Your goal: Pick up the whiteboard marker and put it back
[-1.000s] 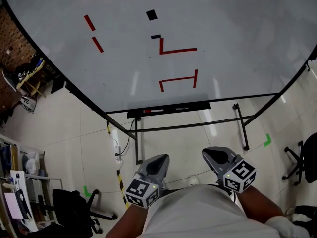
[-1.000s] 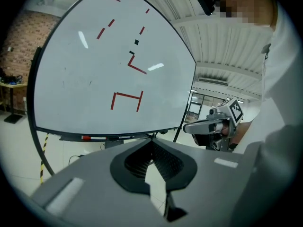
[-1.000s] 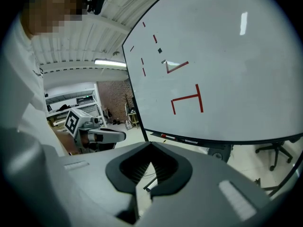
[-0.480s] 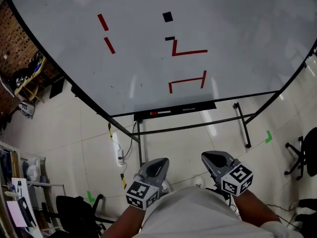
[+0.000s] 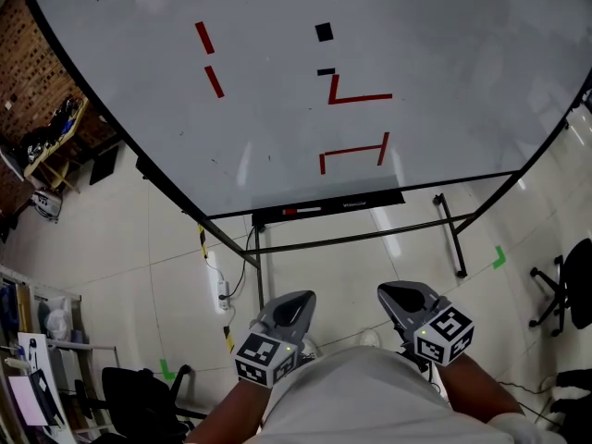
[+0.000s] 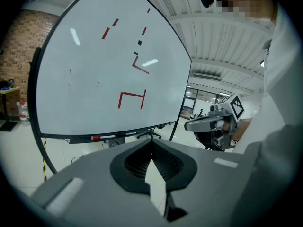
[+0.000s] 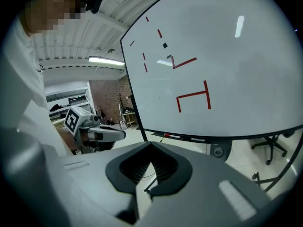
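While left tongs (image 5: 294, 302) and right tongs (image 5: 404, 296) sit closed, a whiteboard (image 5: 462, 35) stands on tiles (image 5: 157, 248).

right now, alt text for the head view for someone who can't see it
A person faces a large white whiteboard marked with red and black strokes, holding the grey left gripper and grey right gripper low, both shut and empty. A red-capped white whiteboard marker lies on the black tray under the board.

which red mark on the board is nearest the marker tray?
The three-sided bracket, lowest on the board, just above the tray; the L mark and dashes sit higher.
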`<state>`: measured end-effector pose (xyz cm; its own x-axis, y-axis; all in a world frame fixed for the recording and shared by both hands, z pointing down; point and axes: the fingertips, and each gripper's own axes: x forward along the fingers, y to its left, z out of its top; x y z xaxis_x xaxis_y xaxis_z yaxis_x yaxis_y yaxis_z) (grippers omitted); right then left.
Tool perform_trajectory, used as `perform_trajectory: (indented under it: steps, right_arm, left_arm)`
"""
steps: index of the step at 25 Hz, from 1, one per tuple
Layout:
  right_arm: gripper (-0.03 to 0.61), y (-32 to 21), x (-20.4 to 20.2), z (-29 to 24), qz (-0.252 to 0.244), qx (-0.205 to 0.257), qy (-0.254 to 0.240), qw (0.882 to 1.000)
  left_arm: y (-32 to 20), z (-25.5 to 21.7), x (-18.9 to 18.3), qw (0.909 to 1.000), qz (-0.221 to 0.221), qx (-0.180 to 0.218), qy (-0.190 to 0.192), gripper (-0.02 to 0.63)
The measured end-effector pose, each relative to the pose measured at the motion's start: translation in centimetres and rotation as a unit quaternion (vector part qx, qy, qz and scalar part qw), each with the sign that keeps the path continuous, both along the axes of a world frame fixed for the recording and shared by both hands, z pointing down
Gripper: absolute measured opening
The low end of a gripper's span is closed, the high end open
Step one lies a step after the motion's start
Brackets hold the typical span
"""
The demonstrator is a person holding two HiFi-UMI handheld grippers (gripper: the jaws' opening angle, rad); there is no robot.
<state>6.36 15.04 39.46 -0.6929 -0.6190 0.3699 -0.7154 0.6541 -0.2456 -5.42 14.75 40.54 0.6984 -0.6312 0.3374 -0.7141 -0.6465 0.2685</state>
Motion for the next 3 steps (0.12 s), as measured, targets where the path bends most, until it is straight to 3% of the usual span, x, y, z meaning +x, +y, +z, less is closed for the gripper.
perform_trajectory:
  steps: [3]
  right_arm:
    - [0.000,0.47,-0.17,0.20,-0.003,-0.003,0.003,1.000]
  left_arm:
    - [0.29,0.12,-0.19,1.0000,-0.002,-0.002,0.001,0.017]
